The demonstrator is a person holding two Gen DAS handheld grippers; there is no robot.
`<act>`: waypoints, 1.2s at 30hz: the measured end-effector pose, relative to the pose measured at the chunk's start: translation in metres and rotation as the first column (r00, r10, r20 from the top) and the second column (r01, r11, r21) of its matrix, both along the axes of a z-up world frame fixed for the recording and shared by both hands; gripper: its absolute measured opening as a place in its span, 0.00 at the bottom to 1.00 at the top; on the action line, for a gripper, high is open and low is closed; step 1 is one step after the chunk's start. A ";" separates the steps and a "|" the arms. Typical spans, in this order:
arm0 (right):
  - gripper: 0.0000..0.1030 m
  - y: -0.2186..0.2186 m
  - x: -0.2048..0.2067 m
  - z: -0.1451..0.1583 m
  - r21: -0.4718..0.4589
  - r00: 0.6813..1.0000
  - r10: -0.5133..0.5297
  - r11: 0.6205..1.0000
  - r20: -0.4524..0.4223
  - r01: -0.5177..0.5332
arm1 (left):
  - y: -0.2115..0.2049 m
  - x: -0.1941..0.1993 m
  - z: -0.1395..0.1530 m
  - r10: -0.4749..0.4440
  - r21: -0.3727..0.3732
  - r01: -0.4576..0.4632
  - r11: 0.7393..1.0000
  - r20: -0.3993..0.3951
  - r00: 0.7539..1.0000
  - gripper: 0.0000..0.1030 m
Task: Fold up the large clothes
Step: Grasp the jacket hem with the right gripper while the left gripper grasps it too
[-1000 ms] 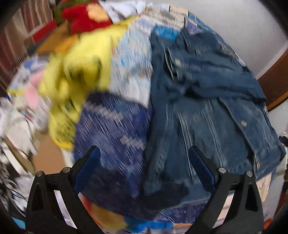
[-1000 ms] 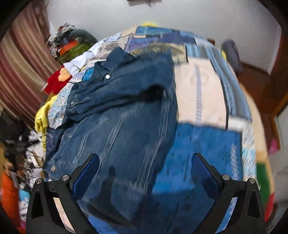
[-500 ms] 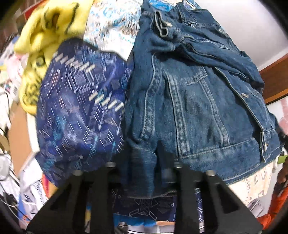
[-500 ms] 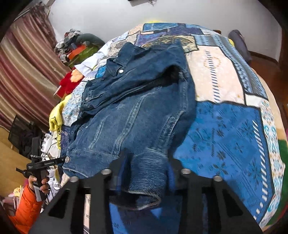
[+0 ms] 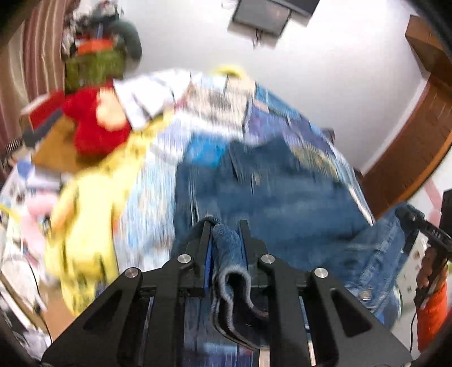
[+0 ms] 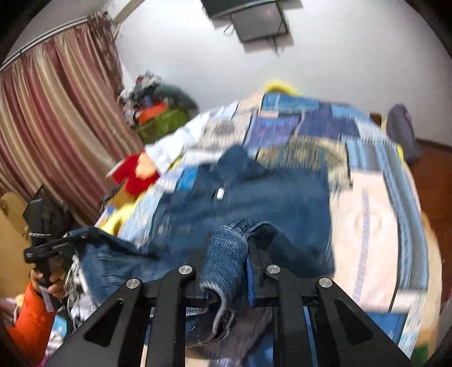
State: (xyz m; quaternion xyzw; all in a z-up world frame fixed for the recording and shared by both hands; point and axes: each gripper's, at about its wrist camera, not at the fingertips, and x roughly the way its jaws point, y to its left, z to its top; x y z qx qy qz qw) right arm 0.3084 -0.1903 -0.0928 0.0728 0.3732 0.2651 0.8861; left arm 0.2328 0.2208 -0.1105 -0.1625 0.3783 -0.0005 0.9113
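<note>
A blue denim jacket [image 5: 282,197] lies on a patchwork bed cover [image 5: 203,107], collar toward the far wall; it also shows in the right wrist view [image 6: 254,203]. My left gripper [image 5: 225,225] is shut on the jacket's near hem, and a fold of denim hangs between its fingers. My right gripper [image 6: 231,234] is shut on another part of the near hem, lifted above the bed. The far part of the jacket rests on the bed. Both views are blurred by motion.
A yellow garment [image 5: 90,214], a red one [image 5: 96,127] and a heap of clothes [image 6: 158,113] lie at the bed's left. A striped curtain [image 6: 56,118] hangs at left. A dark screen [image 6: 254,22] is on the white wall. Patchwork cover [image 6: 373,225] shows at right.
Both grippers went from open above the jacket to shut on its near hem. They have since lifted the hem and tilted up toward the far wall.
</note>
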 end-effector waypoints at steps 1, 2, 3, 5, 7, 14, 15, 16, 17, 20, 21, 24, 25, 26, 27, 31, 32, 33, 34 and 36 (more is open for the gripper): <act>0.13 -0.001 0.016 0.003 0.000 1.000 -0.025 1.000 0.012 0.025 | 0.004 0.016 0.005 0.020 0.013 -0.020 1.000 0.015 1.000 0.15; 0.13 -0.002 0.028 0.005 -0.002 0.999 -0.040 0.999 0.017 0.040 | 0.006 0.029 0.007 0.039 0.024 -0.040 0.999 0.022 0.999 0.15; 0.13 -0.003 0.045 0.005 0.000 0.998 -0.062 0.998 0.018 0.062 | 0.011 0.048 0.008 0.066 0.037 -0.067 0.997 0.023 0.998 0.15; 0.13 -0.005 0.076 -0.001 0.010 0.995 -0.098 0.995 0.001 0.098 | 0.019 0.078 0.000 0.100 0.031 -0.100 0.995 0.004 0.995 0.15; 0.13 -0.009 0.109 -0.017 0.055 0.990 -0.132 0.989 -0.054 0.135 | 0.028 0.106 -0.015 0.129 0.035 -0.129 0.991 -0.024 0.991 0.15; 0.13 0.000 0.179 -0.105 0.004 0.963 -0.191 0.981 -0.188 0.195 | 0.037 0.191 -0.112 0.211 0.093 -0.195 0.976 -0.222 0.952 0.16; 0.13 -0.001 0.180 -0.114 -0.004 0.960 -0.193 0.980 -0.201 0.197 | 0.039 0.197 -0.128 0.221 0.097 -0.202 0.975 -0.259 0.940 0.17; 0.13 -0.002 0.180 -0.120 -0.006 0.959 -0.193 0.981 -0.208 0.196 | 0.041 0.200 -0.143 0.231 0.098 -0.211 0.972 -0.290 0.929 0.18; 0.14 -0.003 0.182 -0.123 -0.003 0.960 -0.184 0.982 -0.210 0.187 | 0.043 0.201 -0.150 0.234 0.099 -0.214 0.972 -0.294 0.927 0.19; 0.14 -0.006 0.183 -0.118 -0.012 0.970 -0.124 0.992 -0.208 0.124 | 0.039 0.197 -0.153 0.220 0.143 -0.187 0.972 -0.275 0.936 0.22; 0.14 -0.007 0.184 -0.115 -0.017 0.970 -0.103 0.995 -0.218 0.101 | 0.037 0.197 -0.152 0.216 0.157 -0.177 0.971 -0.279 0.936 0.23; 0.14 -0.012 0.182 -0.108 -0.017 0.967 -0.075 0.997 -0.245 0.074 | 0.033 0.197 -0.148 0.190 0.197 -0.135 0.971 -0.296 0.936 0.26; 0.14 -0.014 0.180 -0.105 -0.014 0.967 -0.074 0.997 -0.245 0.073 | 0.034 0.199 -0.148 0.185 0.202 -0.127 0.971 -0.299 0.936 0.27; 0.15 -0.016 0.176 -0.101 -0.006 0.968 -0.077 0.997 -0.240 0.078 | 0.035 0.198 -0.146 0.185 0.209 -0.124 0.970 -0.305 0.934 0.30; 0.15 -0.019 0.172 -0.096 0.013 0.970 -0.085 0.996 -0.228 0.090 | 0.036 0.197 -0.145 0.201 0.236 -0.129 0.963 -0.312 0.929 0.41; 0.15 -0.023 0.164 -0.083 0.043 0.968 -0.111 0.991 -0.225 0.124 | 0.033 0.202 -0.150 0.183 0.292 -0.084 0.953 -0.329 0.927 0.47; 0.15 -0.022 0.162 -0.080 0.045 0.968 -0.114 0.991 -0.224 0.127 | 0.029 0.202 -0.150 0.183 0.319 -0.072 0.945 -0.333 0.925 0.47; 0.15 -0.021 0.161 -0.078 0.040 0.968 -0.115 0.991 -0.225 0.127 | 0.024 0.202 -0.150 0.185 0.351 -0.059 0.935 -0.337 0.923 0.47; 0.15 -0.021 0.161 -0.076 0.035 0.967 -0.116 0.991 -0.227 0.127 | 0.020 0.202 -0.151 0.187 0.379 -0.049 0.924 -0.338 0.922 0.48; 0.15 -0.023 0.161 -0.074 0.030 0.964 -0.110 0.992 -0.242 0.121 | 0.017 0.202 -0.154 0.194 0.408 -0.040 0.912 -0.342 0.919 0.50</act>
